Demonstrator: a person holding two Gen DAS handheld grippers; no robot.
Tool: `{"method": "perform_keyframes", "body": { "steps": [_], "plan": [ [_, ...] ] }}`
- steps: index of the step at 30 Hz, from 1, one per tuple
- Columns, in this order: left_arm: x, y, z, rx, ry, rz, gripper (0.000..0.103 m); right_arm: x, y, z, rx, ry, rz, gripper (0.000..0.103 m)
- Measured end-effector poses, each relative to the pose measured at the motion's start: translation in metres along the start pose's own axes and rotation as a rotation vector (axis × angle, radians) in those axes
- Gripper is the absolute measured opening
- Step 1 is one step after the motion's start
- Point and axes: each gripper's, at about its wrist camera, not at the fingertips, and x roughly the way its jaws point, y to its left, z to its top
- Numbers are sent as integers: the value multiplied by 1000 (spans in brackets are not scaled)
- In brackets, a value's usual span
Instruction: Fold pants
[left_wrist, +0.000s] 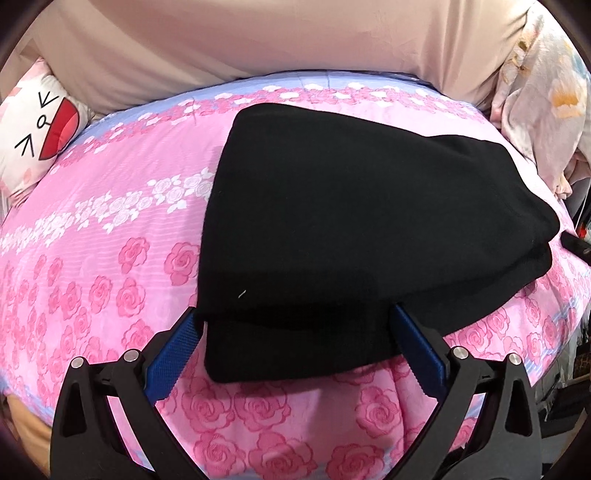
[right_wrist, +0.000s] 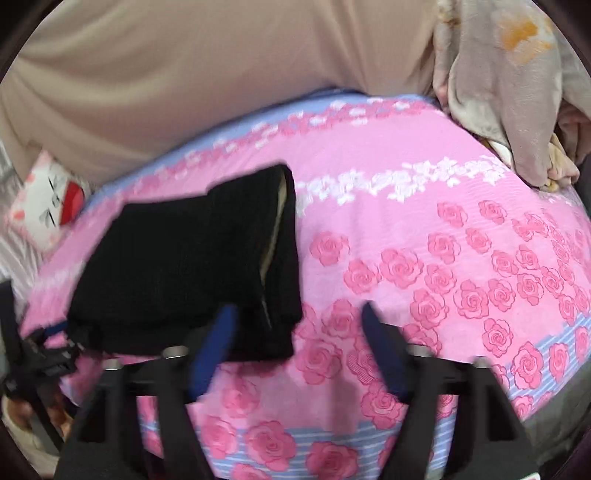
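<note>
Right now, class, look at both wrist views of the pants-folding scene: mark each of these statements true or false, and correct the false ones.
1. The black pants lie on a pink rose-print bedsheet. True.
2. The left gripper has its jaws shut tight. False: they stand wide open, straddling the pants' near edge.
3. The right gripper has lifted the pants. False: its jaws are open, mostly over bare sheet.
4. A cartoon-face pillow sits at the bed's far left. True.
5. The pants are white. False: black.
</note>
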Motion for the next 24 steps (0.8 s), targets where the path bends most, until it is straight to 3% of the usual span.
{"method": "perform_keyframes", "body": {
  "steps": [4, 12, 15, 24],
  "plan": [
    [-2, -1, 5, -7, 37, 23, 98, 5, -5, 9, 83, 10, 114, 81],
    [-25, -3, 26, 1, -22, 18, 98, 54, -3, 13, 144, 134, 114, 81],
    [-23, 0, 35, -10, -21, -27, 98, 66, 3, 9, 151, 167, 125, 83],
    [26, 31, 39, -167, 76, -92, 98, 69, 5, 7, 199, 178, 138, 86]
  ]
}}
